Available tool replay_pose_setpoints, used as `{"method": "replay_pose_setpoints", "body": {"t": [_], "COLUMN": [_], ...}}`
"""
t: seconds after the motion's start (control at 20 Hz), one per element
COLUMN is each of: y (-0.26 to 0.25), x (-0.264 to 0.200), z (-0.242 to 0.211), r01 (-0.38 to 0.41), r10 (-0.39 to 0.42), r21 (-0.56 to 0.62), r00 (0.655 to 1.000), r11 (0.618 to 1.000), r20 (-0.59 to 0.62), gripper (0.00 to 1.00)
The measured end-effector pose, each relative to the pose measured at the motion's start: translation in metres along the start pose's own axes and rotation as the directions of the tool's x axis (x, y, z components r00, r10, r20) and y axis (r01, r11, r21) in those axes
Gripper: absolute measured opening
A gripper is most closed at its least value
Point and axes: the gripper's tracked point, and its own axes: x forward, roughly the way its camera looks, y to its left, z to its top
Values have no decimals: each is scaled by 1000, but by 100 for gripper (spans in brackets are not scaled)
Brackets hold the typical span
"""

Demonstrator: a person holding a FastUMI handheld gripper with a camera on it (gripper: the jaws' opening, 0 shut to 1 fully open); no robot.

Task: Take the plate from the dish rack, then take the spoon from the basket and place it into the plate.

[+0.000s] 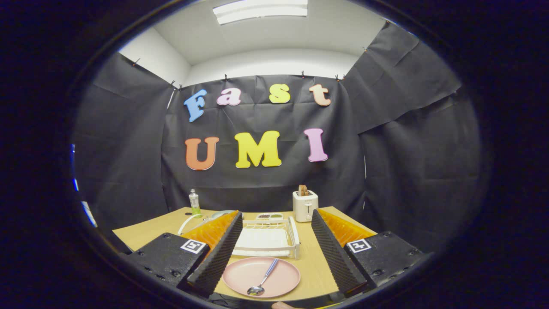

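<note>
Basket partly behind tool finger.

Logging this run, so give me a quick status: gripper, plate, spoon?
Gripper open, fingers apart, holding nothing. Spoon lies in the pink plate on the table, between the fingers. Dish rack beyond; nothing blocking.

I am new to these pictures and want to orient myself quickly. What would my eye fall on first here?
The pink plate lies on the wooden table between the open jaws of the gripper, with a spoon resting in it. Just beyond the plate stands a white dish rack. Farther back, a white toaster holds a slice of bread.
</note>
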Motion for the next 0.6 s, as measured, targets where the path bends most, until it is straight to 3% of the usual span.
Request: {"method": "replay_pose_setpoints", "body": {"t": [0.25,0.6], "y": [-25,-34], "x": [-26,-35], "z": [11,9], "r01": [34,14], "r10": [-35,-13], "r21": [-16,11], "r00": [998,997], "r11": [999,1000], "r20": [-43,-78], "gripper": [100,100]}}
